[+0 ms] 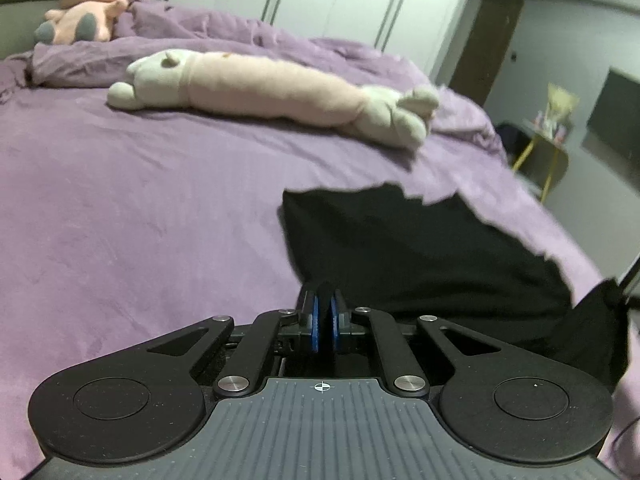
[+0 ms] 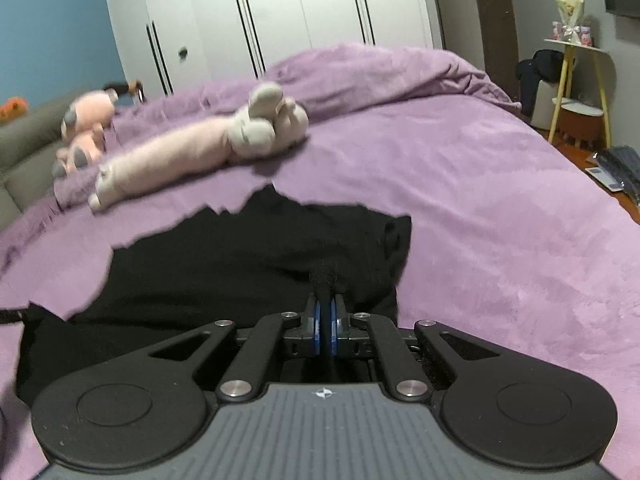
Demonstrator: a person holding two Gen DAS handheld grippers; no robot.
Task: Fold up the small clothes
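A thin edge of the black garment [image 1: 420,248], lying near the long plush toy [image 1: 260,92], is pinched in both the left tongs [image 1: 325,312] and the right tongs [image 2: 325,312], so it could be pulled free if stretched taut.

Left of the left hand-held gripper [image 1: 325,312] and right of the right hand-held gripper [image 2: 325,316] the purple bed [image 1: 140,200] lies bare. Ahead, past the black garment [image 1: 400,248], a long plush toy [image 1: 256,88] lies across the way.
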